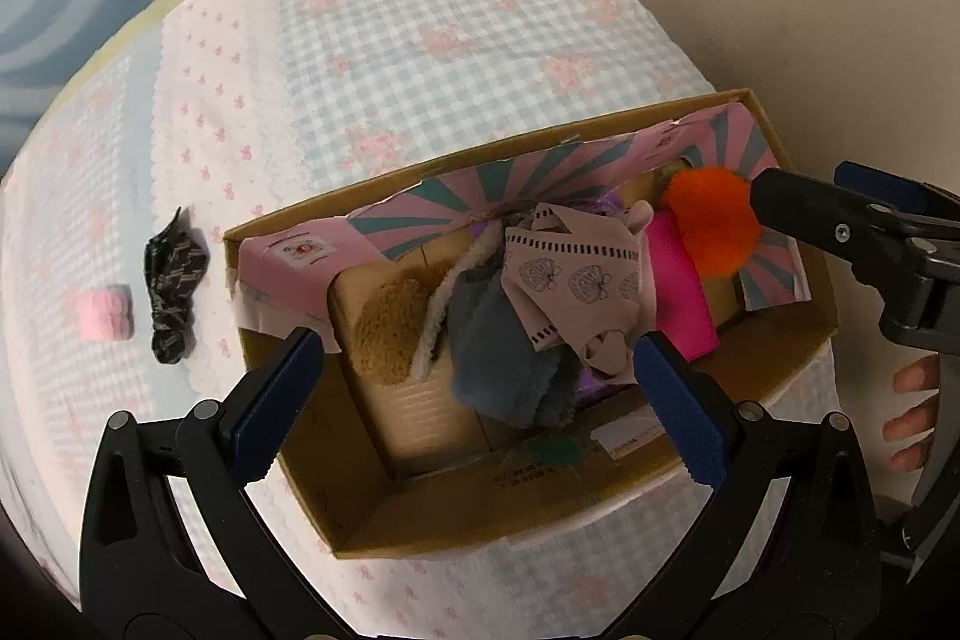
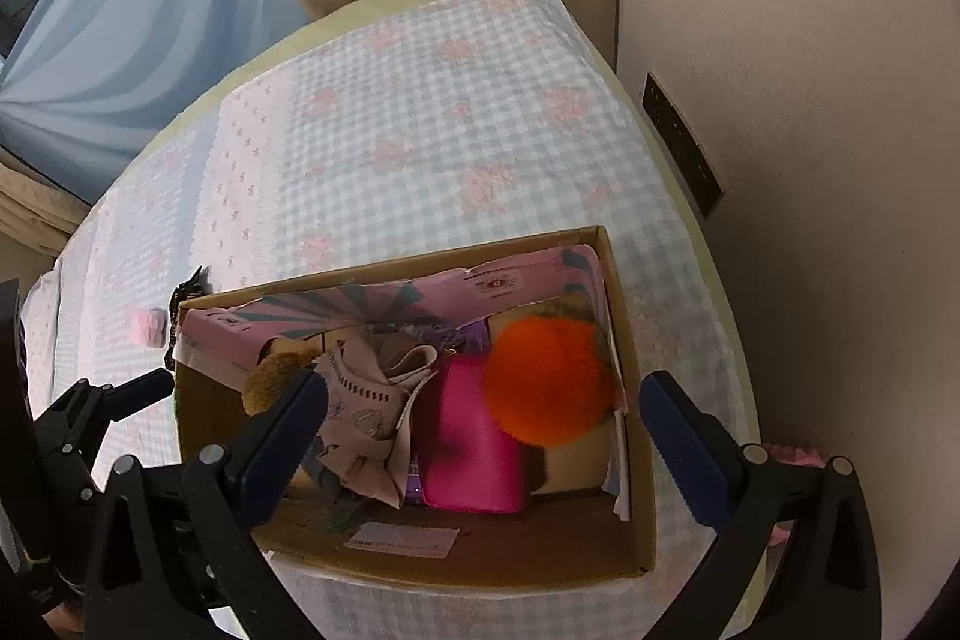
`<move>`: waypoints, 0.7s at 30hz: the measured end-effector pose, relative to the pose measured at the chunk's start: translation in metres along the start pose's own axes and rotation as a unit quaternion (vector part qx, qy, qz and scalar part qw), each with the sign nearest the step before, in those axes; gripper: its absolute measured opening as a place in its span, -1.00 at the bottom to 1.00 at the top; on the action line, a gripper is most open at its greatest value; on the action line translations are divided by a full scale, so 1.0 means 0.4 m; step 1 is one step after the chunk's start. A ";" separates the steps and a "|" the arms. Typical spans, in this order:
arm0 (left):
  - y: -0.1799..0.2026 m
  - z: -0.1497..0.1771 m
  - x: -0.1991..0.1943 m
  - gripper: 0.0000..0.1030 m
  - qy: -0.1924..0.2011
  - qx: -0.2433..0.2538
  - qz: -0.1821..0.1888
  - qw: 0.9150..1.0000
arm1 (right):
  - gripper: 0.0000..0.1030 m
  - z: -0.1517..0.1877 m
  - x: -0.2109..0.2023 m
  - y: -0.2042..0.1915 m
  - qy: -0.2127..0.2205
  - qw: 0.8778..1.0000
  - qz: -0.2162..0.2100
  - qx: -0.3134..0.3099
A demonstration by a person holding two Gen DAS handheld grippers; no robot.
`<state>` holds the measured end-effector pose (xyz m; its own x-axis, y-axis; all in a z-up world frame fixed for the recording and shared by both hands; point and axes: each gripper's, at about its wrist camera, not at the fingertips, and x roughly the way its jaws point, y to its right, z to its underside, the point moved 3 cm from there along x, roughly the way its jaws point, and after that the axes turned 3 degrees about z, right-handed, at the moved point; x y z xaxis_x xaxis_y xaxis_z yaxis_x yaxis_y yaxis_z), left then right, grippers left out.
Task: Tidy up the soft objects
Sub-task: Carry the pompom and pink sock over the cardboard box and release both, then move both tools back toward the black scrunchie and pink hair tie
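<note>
Both grippers hover above the cardboard box (image 2: 630, 382). Left gripper (image 1: 474, 388) is spread wide, holding nothing. Right gripper (image 2: 483, 436) is likewise spread over the orange pompom (image 2: 549, 379), which lies among the box's contents.

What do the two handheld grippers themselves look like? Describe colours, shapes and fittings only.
Both the left gripper and the right gripper have glossy black plastic frames with triangular cut-outs and round silver pivot bolts. Their jaws are lined with ribbed dark-blue pads. Bare fingers of the person's hand show beside the right one; no sleeve or cable is visible.
</note>
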<state>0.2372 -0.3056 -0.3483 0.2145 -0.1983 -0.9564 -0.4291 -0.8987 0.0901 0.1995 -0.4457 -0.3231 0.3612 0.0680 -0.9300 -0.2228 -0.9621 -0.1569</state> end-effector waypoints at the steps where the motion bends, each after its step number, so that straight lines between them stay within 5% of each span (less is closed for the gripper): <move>1: 0.002 0.003 -0.010 0.99 0.003 0.001 -0.002 1.000 | 1.00 0.000 -0.007 -0.003 0.003 1.000 0.000 -0.002; 10: 0.003 0.018 -0.151 0.99 0.050 -0.007 0.009 0.999 | 1.00 0.005 -0.141 -0.045 0.037 0.999 0.013 -0.025; 21: -0.074 0.097 -0.462 0.99 0.151 -0.026 0.008 0.988 | 1.00 0.051 -0.421 -0.143 0.111 0.993 0.035 -0.032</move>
<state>0.1761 -0.2271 -0.1850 0.4636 -0.3143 -0.8284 -0.3911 -0.9115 0.1270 0.1328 -0.3966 -0.1642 0.5390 -0.0519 -0.8407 -0.1991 -0.9777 -0.0672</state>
